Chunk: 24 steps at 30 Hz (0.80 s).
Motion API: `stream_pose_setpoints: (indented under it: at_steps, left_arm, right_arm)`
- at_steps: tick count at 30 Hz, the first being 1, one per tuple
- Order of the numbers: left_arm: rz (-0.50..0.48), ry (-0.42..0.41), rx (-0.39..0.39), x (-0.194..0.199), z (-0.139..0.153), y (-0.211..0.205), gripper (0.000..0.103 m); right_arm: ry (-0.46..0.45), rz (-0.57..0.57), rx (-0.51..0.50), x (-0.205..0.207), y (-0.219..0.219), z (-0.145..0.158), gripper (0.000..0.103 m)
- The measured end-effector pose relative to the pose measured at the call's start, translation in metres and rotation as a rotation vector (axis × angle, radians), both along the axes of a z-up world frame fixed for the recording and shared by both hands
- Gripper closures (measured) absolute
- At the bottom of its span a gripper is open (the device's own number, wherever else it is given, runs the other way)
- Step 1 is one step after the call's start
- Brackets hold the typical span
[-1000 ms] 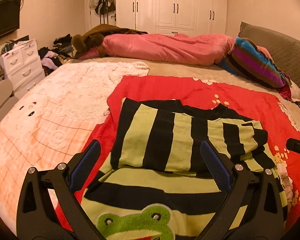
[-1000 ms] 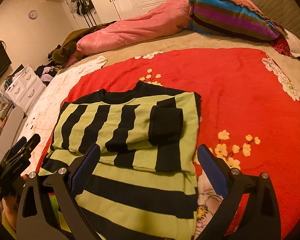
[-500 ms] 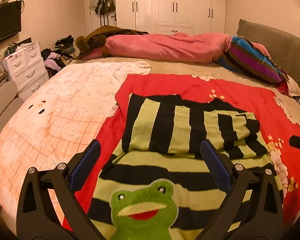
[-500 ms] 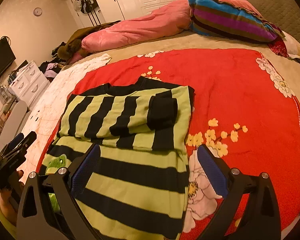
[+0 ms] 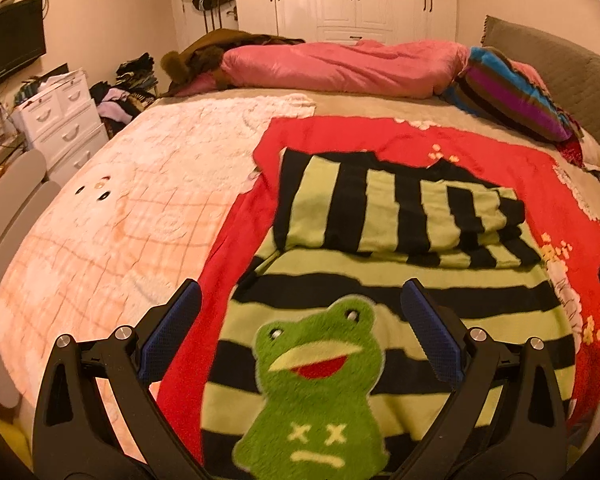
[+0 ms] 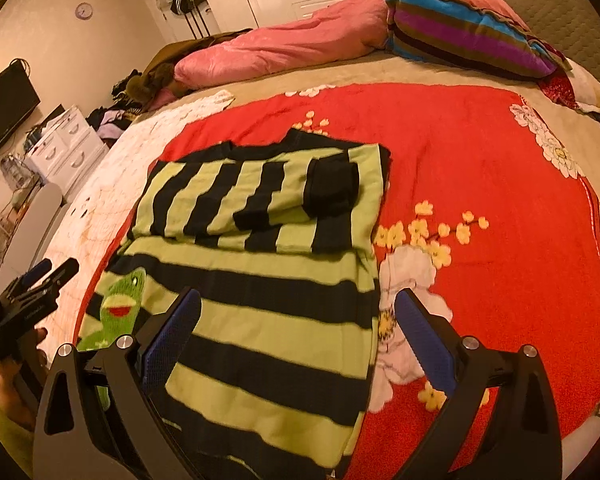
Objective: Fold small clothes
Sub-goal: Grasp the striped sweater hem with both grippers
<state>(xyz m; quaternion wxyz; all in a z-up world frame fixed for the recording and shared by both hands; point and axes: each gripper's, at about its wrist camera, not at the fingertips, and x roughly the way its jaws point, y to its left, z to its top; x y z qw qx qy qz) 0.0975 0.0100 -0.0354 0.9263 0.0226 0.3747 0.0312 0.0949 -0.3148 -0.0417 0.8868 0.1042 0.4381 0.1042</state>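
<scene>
On the red floral blanket (image 6: 480,168) covering the bed, the striped sweater (image 6: 268,288) is lying flat with its far half already dealt with: both sleeves are sitting folded across the chest, the black cuff (image 6: 334,190) resting on top near the right edge, and the collar is pointing away from me. I am holding my left gripper (image 5: 300,332) above the frog patch (image 5: 316,392) near the hem, its jaws spread wide and gripping nothing. My right gripper (image 6: 298,332) is hovering over the hem's right side, likewise spread and empty. I am judging the job as roughly halfway: the sleeves are in, but the lower body is still lying unfolded toward me. The hem's near edge is slipping under the bottom of both views, so I cannot be sure how it is lying.
</scene>
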Motion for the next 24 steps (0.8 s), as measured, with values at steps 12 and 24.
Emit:
stream_pose_setpoints:
  at_steps: [12, 24]
  left_arm:
    - [0.044, 0.138, -0.034, -0.018, -0.021, 0.038, 0.009]
    - [0.096, 0.246, -0.174, -0.043, -0.04, 0.095, 0.009]
  right_arm:
    - [0.102, 0.063, 0.016, -0.042, 0.01, -0.021, 0.006]
    - [0.291, 0.084, -0.013, -0.083, 0.008, -0.06, 0.006]
